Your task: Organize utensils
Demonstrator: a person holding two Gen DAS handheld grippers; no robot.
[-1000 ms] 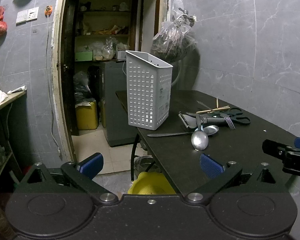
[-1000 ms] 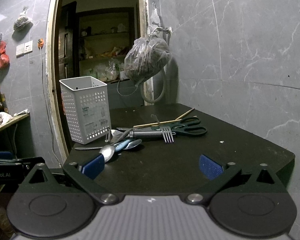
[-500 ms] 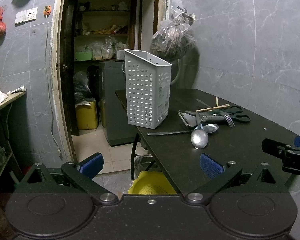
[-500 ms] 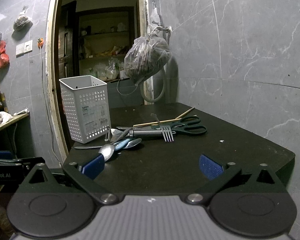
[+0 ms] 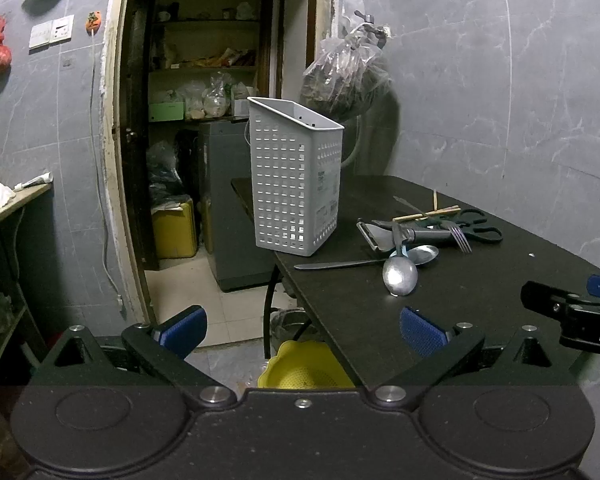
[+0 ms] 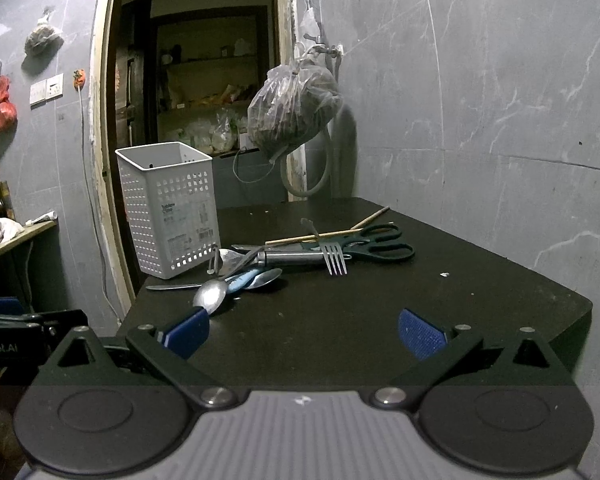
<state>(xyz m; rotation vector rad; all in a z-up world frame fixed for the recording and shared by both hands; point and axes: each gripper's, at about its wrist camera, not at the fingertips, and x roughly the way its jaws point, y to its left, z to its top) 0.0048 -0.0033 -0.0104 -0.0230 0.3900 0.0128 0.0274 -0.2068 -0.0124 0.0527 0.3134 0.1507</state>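
Observation:
A white perforated utensil basket (image 5: 296, 178) (image 6: 170, 208) stands upright near the black table's left edge. Beside it lies a heap of utensils: a steel spoon (image 5: 399, 274) (image 6: 211, 296), a knife (image 5: 336, 265), a peeler (image 5: 404, 234), a fork (image 6: 334, 258), black scissors (image 6: 374, 242) and chopsticks (image 6: 328, 234). My left gripper (image 5: 302, 330) hangs open off the table's left front corner, nothing between its fingers. My right gripper (image 6: 304, 332) is open over the table's front edge, short of the heap, and also shows in the left wrist view (image 5: 568, 304).
The black table (image 6: 420, 292) ends near both grippers. A yellow bowl (image 5: 306, 372) sits on the floor under its corner. A filled plastic bag (image 6: 294, 110) hangs on the grey wall behind. An open doorway with shelves lies at the left, with a wooden shelf (image 5: 8, 204) beside it.
Both grippers have barely shifted. The basket and utensils sit slightly lower and nearer in the left wrist view. Nothing was grasped or let go.

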